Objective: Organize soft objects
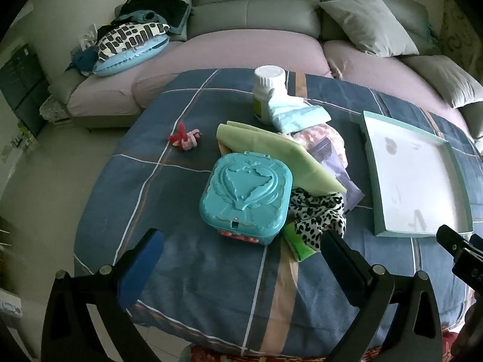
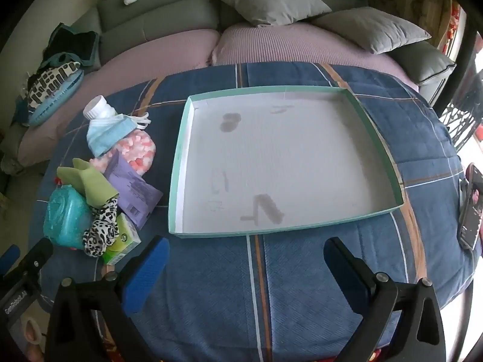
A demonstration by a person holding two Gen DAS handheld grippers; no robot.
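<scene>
Left wrist view: left gripper (image 1: 241,259) hangs low over the near edge of the quilt (image 1: 193,271), fingers spread wide, nothing between them. Just ahead lies a pile: teal case (image 1: 246,197), green cloth (image 1: 280,154) draped partly over it, leopard fabric (image 1: 320,214) at its right, a green carton (image 1: 299,247) under that fabric, a purple pouch (image 1: 341,175), pink fluff (image 1: 314,135), and a blue mask (image 1: 297,114) leaning on a white bottle (image 1: 268,90). A red-pink tie (image 1: 185,140) lies apart, to the pile's left.

Right wrist view: right gripper (image 2: 246,268) is likewise spread and holds nothing, poised just short of the tray (image 2: 181,138). Tray floor is white with grey stains; nothing lies in it. The pile sits beside its left wall, none of it touching the rim. A phone (image 2: 471,208) rests at the quilt's right edge. Sofa (image 2: 169,0) with grey cushions stands behind.
</scene>
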